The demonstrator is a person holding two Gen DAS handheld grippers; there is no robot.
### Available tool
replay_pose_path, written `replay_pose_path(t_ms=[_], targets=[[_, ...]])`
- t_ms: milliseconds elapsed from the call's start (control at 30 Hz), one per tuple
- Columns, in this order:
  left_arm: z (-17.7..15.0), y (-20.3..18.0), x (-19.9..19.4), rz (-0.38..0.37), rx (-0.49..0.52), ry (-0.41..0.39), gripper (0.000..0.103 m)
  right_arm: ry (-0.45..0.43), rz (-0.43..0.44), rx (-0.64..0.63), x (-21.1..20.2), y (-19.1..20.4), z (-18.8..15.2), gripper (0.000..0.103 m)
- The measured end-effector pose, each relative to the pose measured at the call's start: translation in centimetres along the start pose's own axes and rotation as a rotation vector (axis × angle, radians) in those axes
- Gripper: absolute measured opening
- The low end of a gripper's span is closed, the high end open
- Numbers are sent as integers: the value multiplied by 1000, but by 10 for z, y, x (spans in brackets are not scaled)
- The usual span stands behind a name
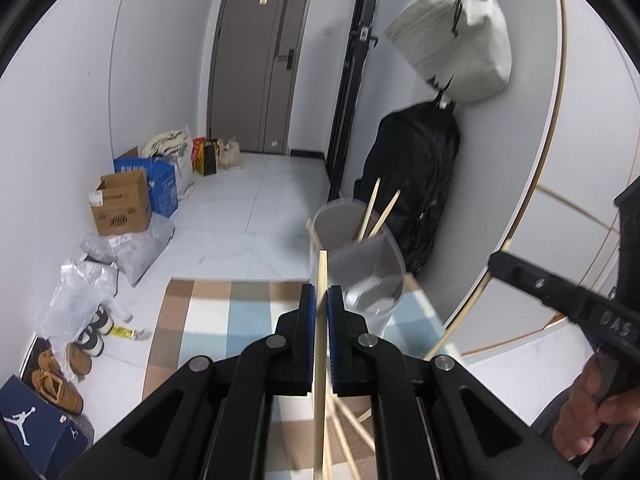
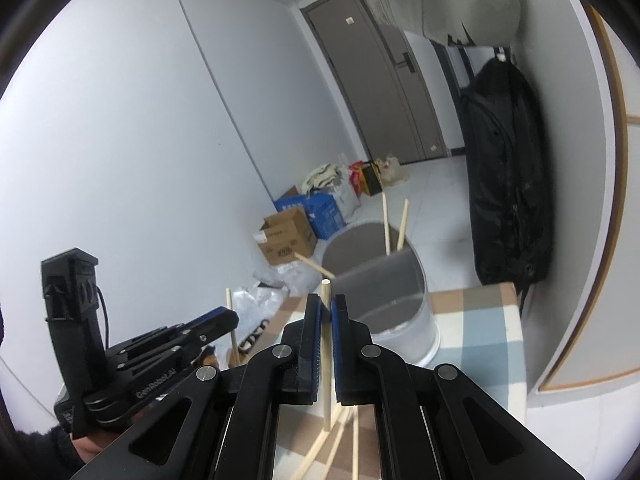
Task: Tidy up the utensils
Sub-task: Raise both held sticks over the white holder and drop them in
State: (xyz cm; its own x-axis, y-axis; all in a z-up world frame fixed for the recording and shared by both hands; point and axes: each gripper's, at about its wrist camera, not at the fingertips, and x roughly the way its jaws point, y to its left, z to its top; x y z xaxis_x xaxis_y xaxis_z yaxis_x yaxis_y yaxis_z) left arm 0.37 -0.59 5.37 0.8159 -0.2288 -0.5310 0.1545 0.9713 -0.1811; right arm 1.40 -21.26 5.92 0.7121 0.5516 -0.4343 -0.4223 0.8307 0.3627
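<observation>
A wooden chopstick stands upright, clamped in the left gripper; the right gripper pinches another chopstick. Just beyond, the clear holder on the checkered worktop contains more sticks; loose ones lie beneath.

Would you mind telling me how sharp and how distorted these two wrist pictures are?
Left wrist view: fisheye bends the wall's trim; the clear cup is slightly smeared, the door fairly sharp. Right wrist view: same bending, dark corners, soft even light, no glare; the chopstick is crisp.
</observation>
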Motion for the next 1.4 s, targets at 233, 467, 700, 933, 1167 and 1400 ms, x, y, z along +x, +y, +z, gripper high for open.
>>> replay_pose_path(t_ms=[233, 467, 700, 933, 1167, 1400], targets=[[46, -14, -5, -28, 19, -80, 2, -26, -1, -24, -5, 6, 42, 4], [86, -16, 6, -36, 19, -139, 2, -46, -15, -41, -2, 4, 85, 4], [117, -12, 22, -50, 19, -164, 2, -58, -35, -52, 16, -2, 128, 4], [133, -8, 46, -19, 25, -184, 2, -64, -43, -80, 41, -9, 158, 4], [132, 0, 78, -1, -2, -168, 2, -73, -43, -90, 61, -16, 169, 4], [127, 7, 98, -10, -23, -143, 2, -43, -41, -89, 79, -23, 163, 4]])
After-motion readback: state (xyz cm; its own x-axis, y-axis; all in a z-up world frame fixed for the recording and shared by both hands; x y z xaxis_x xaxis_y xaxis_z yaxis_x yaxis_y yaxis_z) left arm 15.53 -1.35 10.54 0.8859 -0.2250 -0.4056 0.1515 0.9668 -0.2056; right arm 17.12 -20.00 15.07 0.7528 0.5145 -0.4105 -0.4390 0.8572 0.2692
